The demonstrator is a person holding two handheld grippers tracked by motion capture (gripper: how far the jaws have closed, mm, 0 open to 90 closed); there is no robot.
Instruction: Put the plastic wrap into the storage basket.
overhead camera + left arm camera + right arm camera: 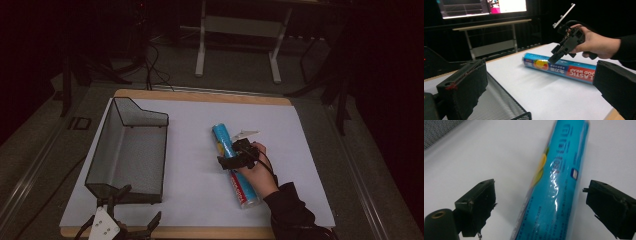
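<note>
White table [200, 200] is dim; your right gripper [231, 161] straddles the blue roll [224, 141], jaws apart, hiding its middle. Left gripper [131, 212], cut off near, is apart too.

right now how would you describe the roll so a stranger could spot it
On the white table sheet, right of the black mesh tray, lies a long roll. The right gripper straddles it, open. It is the one bright blue tube, printed with red and fruit.

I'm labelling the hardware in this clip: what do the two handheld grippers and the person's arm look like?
Both grippers are black with blocky, chipped jaw pads. The left gripper carries a pale three-cornered plate with small holes; the right gripper has one too, plus a black cable. The right arm wears a dark sleeve.
</note>
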